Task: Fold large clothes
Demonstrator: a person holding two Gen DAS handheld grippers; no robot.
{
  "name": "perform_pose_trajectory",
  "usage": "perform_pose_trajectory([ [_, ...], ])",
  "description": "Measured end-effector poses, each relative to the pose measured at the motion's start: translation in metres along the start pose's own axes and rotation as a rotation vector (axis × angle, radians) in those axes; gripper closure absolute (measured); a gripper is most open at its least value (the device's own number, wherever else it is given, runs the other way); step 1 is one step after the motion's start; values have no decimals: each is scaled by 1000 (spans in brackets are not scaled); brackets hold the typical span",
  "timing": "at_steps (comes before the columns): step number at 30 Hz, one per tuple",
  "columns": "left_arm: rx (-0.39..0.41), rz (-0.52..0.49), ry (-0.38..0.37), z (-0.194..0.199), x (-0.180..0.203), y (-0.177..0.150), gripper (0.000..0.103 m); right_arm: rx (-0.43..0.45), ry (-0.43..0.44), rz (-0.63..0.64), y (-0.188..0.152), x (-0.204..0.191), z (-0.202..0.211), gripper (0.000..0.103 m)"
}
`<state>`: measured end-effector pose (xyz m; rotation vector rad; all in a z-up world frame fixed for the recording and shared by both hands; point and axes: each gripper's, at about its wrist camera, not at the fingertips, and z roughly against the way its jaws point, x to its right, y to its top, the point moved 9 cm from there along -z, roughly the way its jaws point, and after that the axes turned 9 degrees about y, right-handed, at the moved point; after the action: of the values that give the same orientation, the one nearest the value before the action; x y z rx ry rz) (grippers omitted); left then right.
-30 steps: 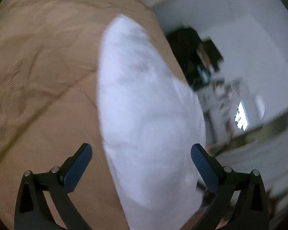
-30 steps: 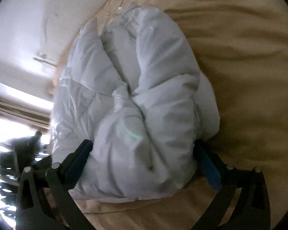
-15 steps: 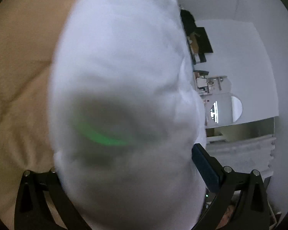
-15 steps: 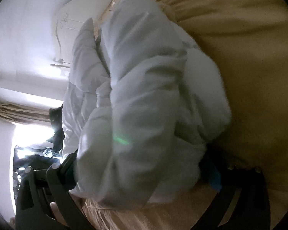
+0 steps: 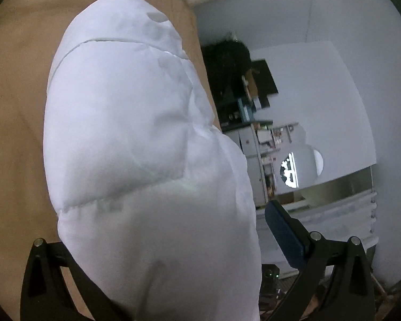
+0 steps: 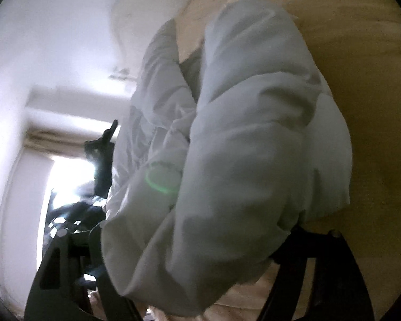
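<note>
We see the puffy white quilted jacket (image 6: 227,147) bundled between right gripper (image 6: 197,262) jaws just closing; left gripper (image 5: 157,240) spread around it on tan bedspread (image 5: 16,107).

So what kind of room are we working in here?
Most likely a bedroom: the white puffy jacket lies on a tan bedspread, with a curtained bright window and cluttered shelves behind.
</note>
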<state>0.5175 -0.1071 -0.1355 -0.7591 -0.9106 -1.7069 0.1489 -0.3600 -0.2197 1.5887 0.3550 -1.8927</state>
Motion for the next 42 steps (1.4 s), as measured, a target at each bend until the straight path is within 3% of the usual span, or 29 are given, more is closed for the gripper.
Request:
perform_pose_trajectory([
  [4,57,16,57,45,-29,7,1,-95,50,32,-13,-17,-46,27],
  [6,58,94,108,47,-74,3,1,-136,54,16,-22,-4,-73,27],
  [8,34,200,187,37,-125,-7,1,-178,-2,-37,-34,33,-92,21],
  [9,15,279,198,28,-154,-15,0,-190,-20,-67,-39,50,-98,18],
  [10,45,325,122,29,-161,-16,0,-195,-3,-65,-44,61,-102,15],
  [12,102,315,87,40,-154,-11,1,-210,-32,23,-42,55,-99,15],
  [17,50,333,90,42,-137,-17,1,-219,-11,-23,-39,65,-93,14],
  [19,55,372,122,68,-147,-23,1,-217,-12,-23,-38,67,-91,14],
  [22,81,451,253,105,-153,-54,1,-221,-15,-23,-36,67,-98,13],
  [23,102,437,297,113,-147,-60,1,-222,-14,-22,-35,69,-97,13],
  [25,165,325,462,137,-120,-67,1,-219,-13,-22,-32,70,-108,13],
  [27,252,146,609,154,-79,-67,1,-217,-17,-20,-28,67,-116,13],
  [29,357,-45,742,143,-24,-72,1,-222,-21,-20,-26,65,-122,13],
  [31,432,-195,856,151,-9,-95,1,-231,-36,-17,-26,65,-121,13],
  [32,452,-249,877,159,-5,-111,1,-238,-50,-12,-27,64,-122,13],
  [34,455,-376,958,130,-1,-123,1,-255,-78,3,-26,62,-119,12],
  [37,346,-495,1073,87,-25,-135,3,-266,-124,19,-25,57,-108,11],
  [38,318,-493,1062,76,-34,-140,3,-266,-136,23,-25,55,-101,11],
  [42,335,-436,1014,77,-37,-138,2,-262,-226,62,-22,53,-66,11],
])
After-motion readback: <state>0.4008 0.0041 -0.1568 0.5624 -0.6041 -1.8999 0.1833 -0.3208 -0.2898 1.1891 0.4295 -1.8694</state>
